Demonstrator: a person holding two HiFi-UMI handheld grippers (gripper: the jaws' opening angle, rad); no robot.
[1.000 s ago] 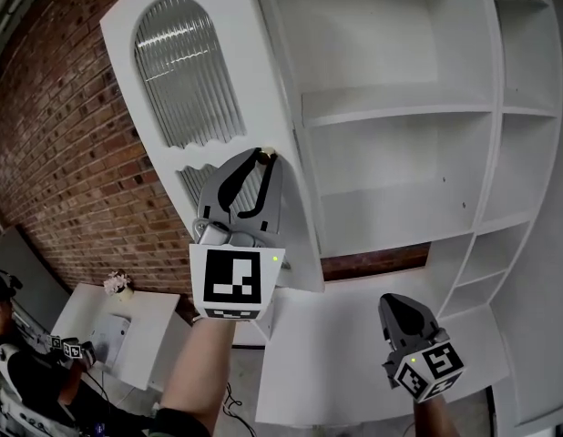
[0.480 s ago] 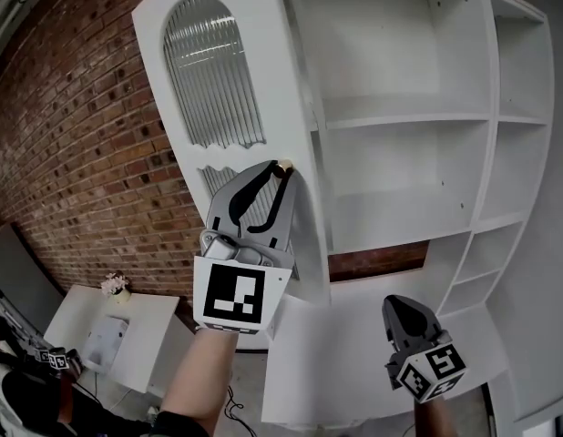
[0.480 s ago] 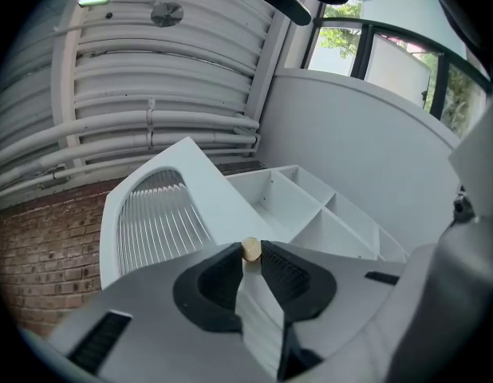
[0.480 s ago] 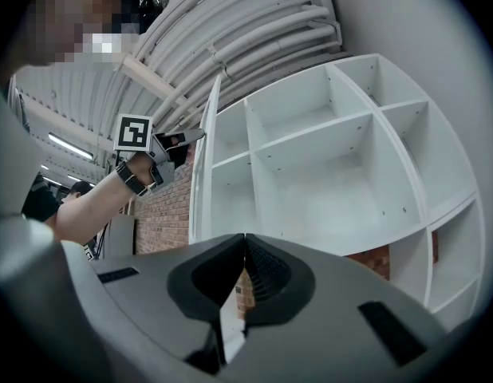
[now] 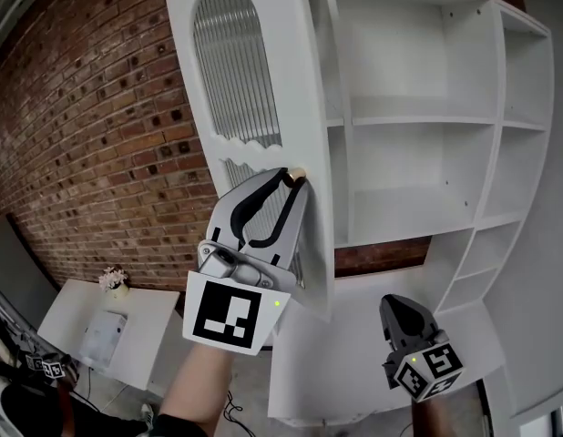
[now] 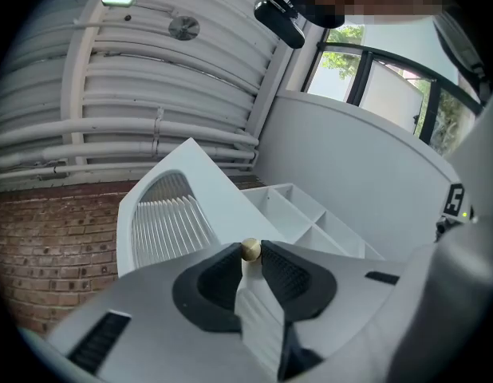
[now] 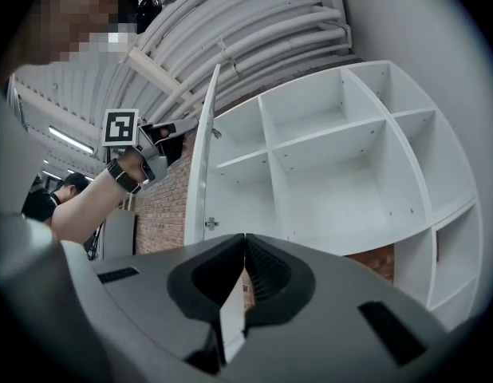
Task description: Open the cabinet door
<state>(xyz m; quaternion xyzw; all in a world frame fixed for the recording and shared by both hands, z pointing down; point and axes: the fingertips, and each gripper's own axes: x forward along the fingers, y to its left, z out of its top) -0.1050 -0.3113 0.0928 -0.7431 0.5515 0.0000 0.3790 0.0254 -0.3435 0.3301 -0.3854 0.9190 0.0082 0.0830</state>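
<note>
I am pinching the small round brass knob with my left tongs, pads closed on it. My right tongs are shut and empty, low before the cabinet. The door is standing ajar at the cabinet's left. I am judging it light and stiff: painted white board, fragile ribbed glass, slippery knob.

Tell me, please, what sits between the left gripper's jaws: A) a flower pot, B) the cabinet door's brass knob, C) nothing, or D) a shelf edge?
B: the brass knob on the cabinet door shows between the pads of the left gripper, its jaws now opening.
</note>
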